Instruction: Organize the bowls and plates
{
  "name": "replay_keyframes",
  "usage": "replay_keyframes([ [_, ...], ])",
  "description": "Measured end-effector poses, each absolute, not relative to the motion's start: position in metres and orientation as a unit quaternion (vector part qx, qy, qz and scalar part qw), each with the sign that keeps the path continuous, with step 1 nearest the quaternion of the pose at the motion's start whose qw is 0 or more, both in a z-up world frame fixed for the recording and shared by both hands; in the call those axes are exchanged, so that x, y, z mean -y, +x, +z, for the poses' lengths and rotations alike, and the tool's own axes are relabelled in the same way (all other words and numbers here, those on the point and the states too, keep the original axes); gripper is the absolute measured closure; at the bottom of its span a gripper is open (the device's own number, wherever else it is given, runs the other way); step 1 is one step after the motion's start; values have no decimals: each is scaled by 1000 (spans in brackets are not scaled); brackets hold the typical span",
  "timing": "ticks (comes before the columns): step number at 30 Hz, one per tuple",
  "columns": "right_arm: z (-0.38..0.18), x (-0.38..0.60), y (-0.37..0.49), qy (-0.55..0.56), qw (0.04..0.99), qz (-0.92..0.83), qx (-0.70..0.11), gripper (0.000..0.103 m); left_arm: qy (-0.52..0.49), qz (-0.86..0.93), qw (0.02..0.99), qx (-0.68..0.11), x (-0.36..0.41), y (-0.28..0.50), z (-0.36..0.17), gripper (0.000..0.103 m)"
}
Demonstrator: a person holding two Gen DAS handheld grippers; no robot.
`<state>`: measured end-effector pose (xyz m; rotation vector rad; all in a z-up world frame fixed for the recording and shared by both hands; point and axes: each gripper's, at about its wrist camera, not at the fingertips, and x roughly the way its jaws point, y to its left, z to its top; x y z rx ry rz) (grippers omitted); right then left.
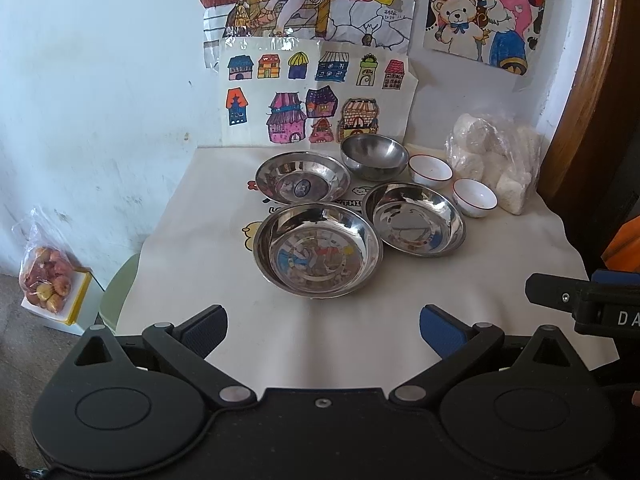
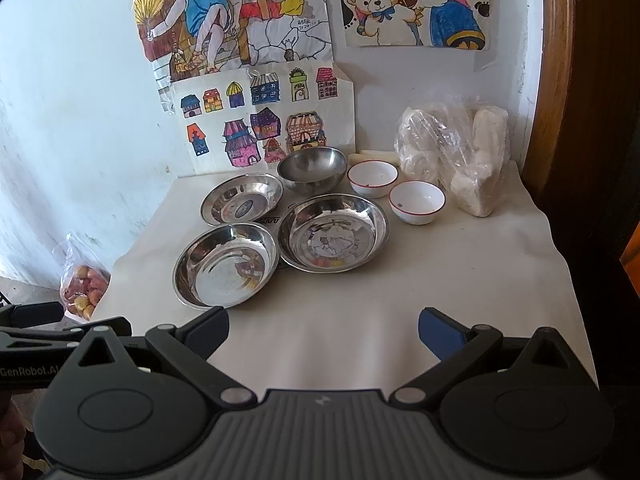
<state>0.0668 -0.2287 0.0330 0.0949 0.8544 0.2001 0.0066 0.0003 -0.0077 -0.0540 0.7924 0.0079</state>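
Paper strip (image 2: 374, 156) behind white bowls: right view only.

White wall (image 1: 100, 80) with children's drawings (image 1: 316, 92), cloth-covered table (image 1: 360, 320), wooden frame (image 1: 592, 80)

Each tool (image 1: 323, 330) (image 2: 323, 330) is matte black, with blue ribbed fingertips (image 1: 442, 334), silver rivets and round housings.

Left gripper (image 1: 323, 330) and right gripper (image 2: 323, 330) both gape wide, holding nothing.
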Motion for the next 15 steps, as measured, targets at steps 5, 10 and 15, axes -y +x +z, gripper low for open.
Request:
replay_keyframes([
  [5, 30, 226, 70, 44, 903, 94, -416, 0, -26, 3, 922, -387, 0, 8, -9, 1],
  [10, 30, 226, 75, 43, 902, 93, -419, 0, -26, 3, 921, -390, 2, 13, -10, 1],
  [15, 30, 227, 77, 42, 902, 91, -421, 0, -26, 1, 919, -393, 6, 19, -14, 1],
])
